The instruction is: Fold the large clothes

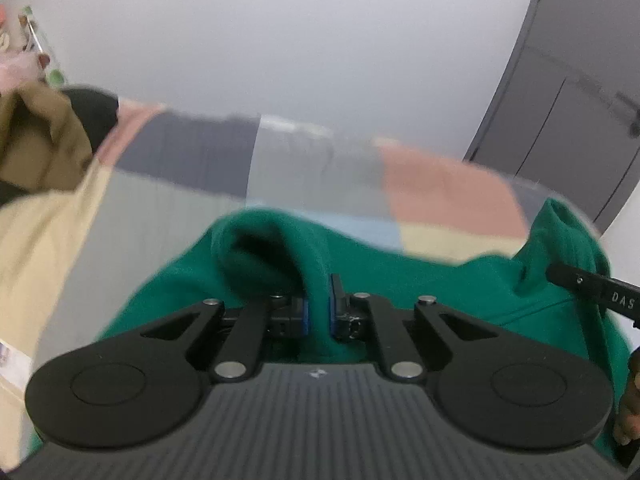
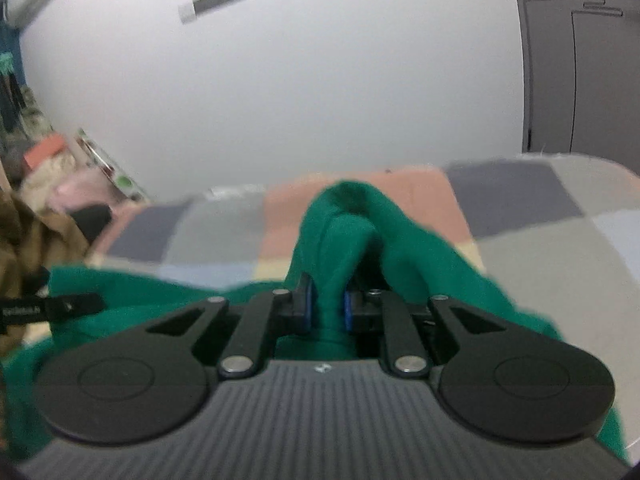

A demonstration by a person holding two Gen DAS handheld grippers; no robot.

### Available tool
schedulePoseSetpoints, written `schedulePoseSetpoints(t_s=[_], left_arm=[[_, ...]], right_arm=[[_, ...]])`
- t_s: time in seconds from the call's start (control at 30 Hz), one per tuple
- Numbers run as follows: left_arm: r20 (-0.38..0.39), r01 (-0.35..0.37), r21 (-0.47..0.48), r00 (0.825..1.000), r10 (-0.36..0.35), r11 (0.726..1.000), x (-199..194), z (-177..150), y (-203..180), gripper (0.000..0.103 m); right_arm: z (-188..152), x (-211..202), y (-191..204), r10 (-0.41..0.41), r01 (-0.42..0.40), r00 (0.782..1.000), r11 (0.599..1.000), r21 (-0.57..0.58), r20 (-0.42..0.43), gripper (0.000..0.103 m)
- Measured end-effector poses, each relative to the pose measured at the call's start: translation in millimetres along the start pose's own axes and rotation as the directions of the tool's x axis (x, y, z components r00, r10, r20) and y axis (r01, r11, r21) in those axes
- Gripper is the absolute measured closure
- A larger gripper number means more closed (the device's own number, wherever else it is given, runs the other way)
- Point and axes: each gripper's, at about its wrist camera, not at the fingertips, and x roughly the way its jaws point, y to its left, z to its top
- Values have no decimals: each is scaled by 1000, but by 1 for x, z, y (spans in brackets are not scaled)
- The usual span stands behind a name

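Left wrist, fingers (image 1: 318,307) pinching green garment (image 1: 420,284)

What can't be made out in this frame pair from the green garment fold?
- Green garment: its type and full outline; both wrist views cut it off, and the tongs' bodies cover its near part.
- Patchwork cover: blurred in the left wrist view, its pattern detail lost.
- Clutter by the wall: blurred in the right wrist view, items unidentifiable.
- Brown cloth: cut off by the left edge.

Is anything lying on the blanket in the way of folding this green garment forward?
Nothing visible. Both the left gripper and right gripper pinch the green garment, and the patchwork blanket ahead is bare. A brown garment lies off to the side.
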Motion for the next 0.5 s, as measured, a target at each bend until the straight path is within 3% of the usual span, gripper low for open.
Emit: schedulePoseSetpoints(t_s=[0.17,0.33,0.4,0.5], left_arm=[[-14,16,-10,1000,-16,1000,16,-13,5,92],[-37,25,22,999,-24,999,4,-7,-1,87],[-38,25,-1,999,-25,1000,-9,-6,-1,85],[-19,31,-8,999,-31,999,-41,-10,-6,80]], right_arm=[[-32,26,-12,-13,14,999,1000,16,-52,86],[-26,15,-17,19,-16,998,998,62,-54,84],[-23,0,-17,36,-32,998,997,74,-53,78],[-19,-27,-11,65,-63,997,996,68,-33,59]])
